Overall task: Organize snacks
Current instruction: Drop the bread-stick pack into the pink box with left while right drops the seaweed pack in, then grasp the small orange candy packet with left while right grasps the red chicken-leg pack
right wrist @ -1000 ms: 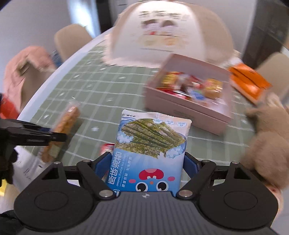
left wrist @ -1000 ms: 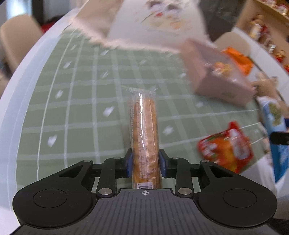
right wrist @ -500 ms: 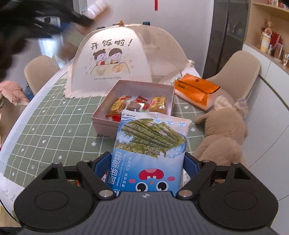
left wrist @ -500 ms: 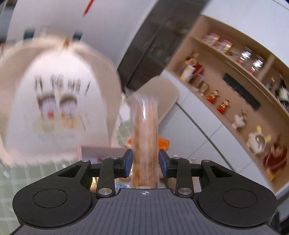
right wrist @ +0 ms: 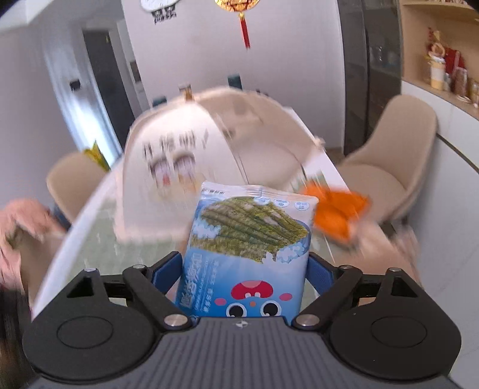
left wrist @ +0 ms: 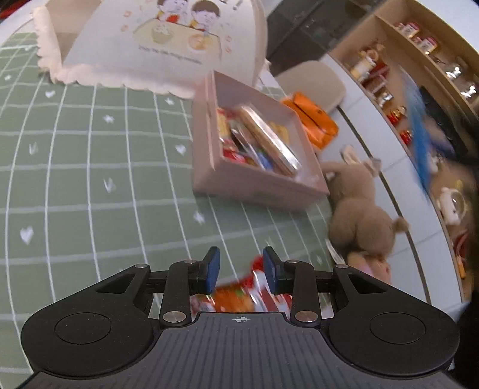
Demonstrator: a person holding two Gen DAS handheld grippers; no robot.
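Right now my left gripper [left wrist: 241,270] has its blue-padded fingers [left wrist: 212,270] apart with nothing between them, hanging just above a red and orange snack bag [left wrist: 239,294] that lies on the surface [left wrist: 89,185] under them. Beyond the fingertips, across the green checked cloth, stands the pink box [left wrist: 254,182], open at the top. A long cracker sleeve [left wrist: 268,139] lies slantwise over the other small packets inside it. Behind the box rises the pale mesh food cover [left wrist: 167,45] with its cartoon children. To the box's right an orange packet [left wrist: 311,119] sits near the surface's edge, and a brown plush toy [left wrist: 359,209] lies just beside the box's near right corner. Farther right, wooden shelves [left wrist: 419,51] carry jars and figurines.

My right gripper [right wrist: 244,273] has its fingers [right wrist: 166,270] clamped on the two sides of a blue seaweed snack bag [right wrist: 248,248], which stands upright between them, held in the air, its cartoon face toward the camera. Past it, blurred, are the same food cover [right wrist: 185,167] and the orange packet [right wrist: 335,209], with beige chairs [right wrist: 389,167] around the surface and a red tassel ornament [right wrist: 244,24] on the white wall.
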